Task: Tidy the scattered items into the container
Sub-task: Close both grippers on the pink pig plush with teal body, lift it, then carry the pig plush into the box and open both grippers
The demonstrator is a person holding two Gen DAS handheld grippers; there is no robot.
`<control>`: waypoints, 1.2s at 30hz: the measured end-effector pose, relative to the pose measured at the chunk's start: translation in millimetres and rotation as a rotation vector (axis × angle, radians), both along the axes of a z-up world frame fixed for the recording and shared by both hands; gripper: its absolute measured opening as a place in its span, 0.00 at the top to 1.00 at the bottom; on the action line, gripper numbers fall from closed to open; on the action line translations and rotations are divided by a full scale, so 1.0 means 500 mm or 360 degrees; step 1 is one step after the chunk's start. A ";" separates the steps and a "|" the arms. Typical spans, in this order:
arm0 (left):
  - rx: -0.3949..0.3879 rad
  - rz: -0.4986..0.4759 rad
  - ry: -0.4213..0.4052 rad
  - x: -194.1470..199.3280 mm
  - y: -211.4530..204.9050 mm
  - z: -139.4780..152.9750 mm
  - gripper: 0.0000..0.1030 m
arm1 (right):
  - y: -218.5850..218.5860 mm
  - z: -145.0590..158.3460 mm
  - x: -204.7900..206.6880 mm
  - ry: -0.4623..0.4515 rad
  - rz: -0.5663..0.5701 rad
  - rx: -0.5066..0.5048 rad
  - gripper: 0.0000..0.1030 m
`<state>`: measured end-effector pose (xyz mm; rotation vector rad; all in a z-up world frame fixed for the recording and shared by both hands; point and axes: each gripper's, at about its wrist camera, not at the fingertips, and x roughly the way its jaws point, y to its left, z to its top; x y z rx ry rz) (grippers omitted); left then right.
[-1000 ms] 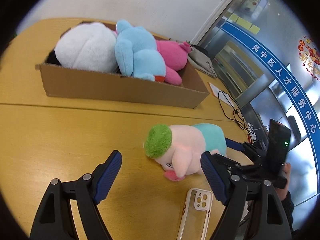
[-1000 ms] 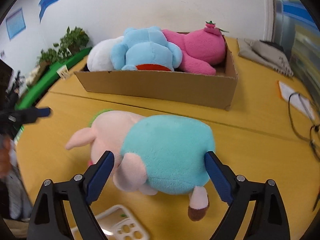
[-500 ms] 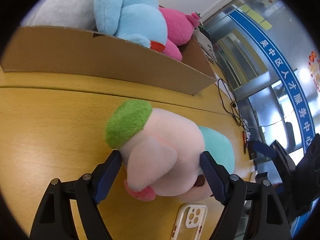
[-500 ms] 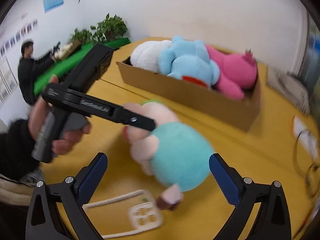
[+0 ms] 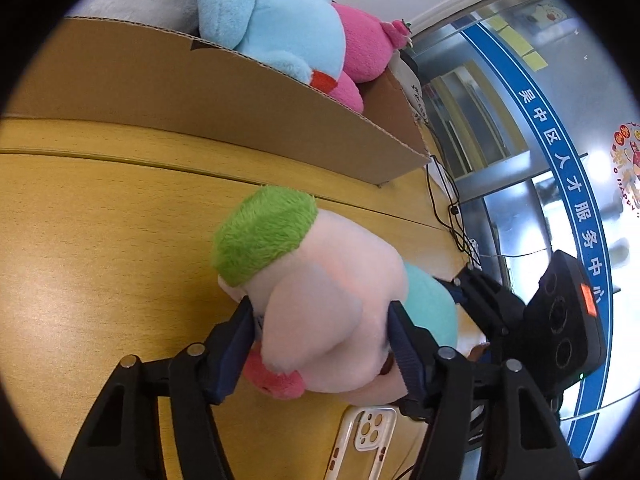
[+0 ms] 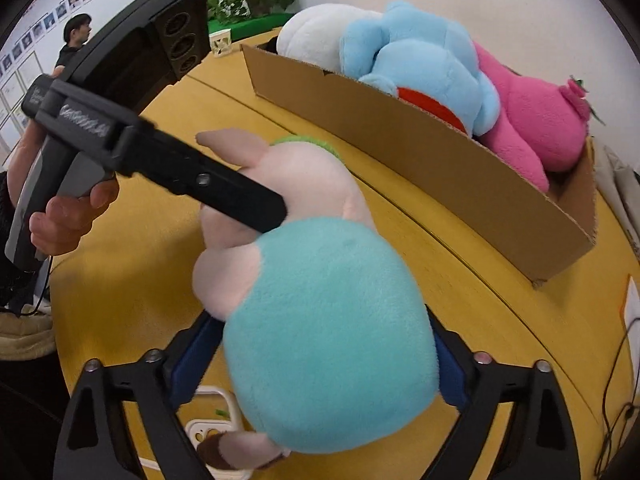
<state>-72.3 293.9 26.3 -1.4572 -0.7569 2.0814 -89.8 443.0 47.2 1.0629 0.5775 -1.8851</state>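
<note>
Two-gripper grasp on the last loose plush, cardboard box just beyond.

Left wrist view: left gripper (image 5: 322, 330) fingers pinched into the pale pink head of the green-capped, teal-bodied plush pig (image 5: 316, 300), on or just above the yellow wooden table (image 5: 100, 240); clear phone case (image 5: 362, 440) underneath. Right wrist view: right gripper (image 6: 326, 354) clamped across teal body (image 6: 332, 328), likely sharing the bulky load. Open brown cardboard box (image 6: 420, 152) near, already packed with white, blue, pink plush; little room left.

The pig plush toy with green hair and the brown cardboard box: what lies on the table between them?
Only bare yellow wooden table, crossed by a dark seam, separates the pig plush toy from the cardboard box, in both wrist views.
</note>
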 end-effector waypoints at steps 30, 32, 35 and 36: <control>-0.0627 -0.0345 0.0779 -0.413 0.137 0.348 0.48 | 0.036 0.201 -0.320 0.0511 -0.0786 -0.0890 0.21; -0.0558 -0.0318 0.0708 -0.441 0.125 0.303 0.48 | 0.037 0.173 -0.338 0.0484 -0.0813 -0.0874 0.21; -0.0542 -0.0322 0.0608 -0.463 0.119 0.244 0.47 | 0.035 0.131 -0.363 0.0414 -0.0869 -0.0829 0.20; -0.0546 -0.0337 0.0575 -0.465 0.120 0.224 0.47 | 0.033 0.121 -0.367 0.0379 -0.0878 -0.0797 0.20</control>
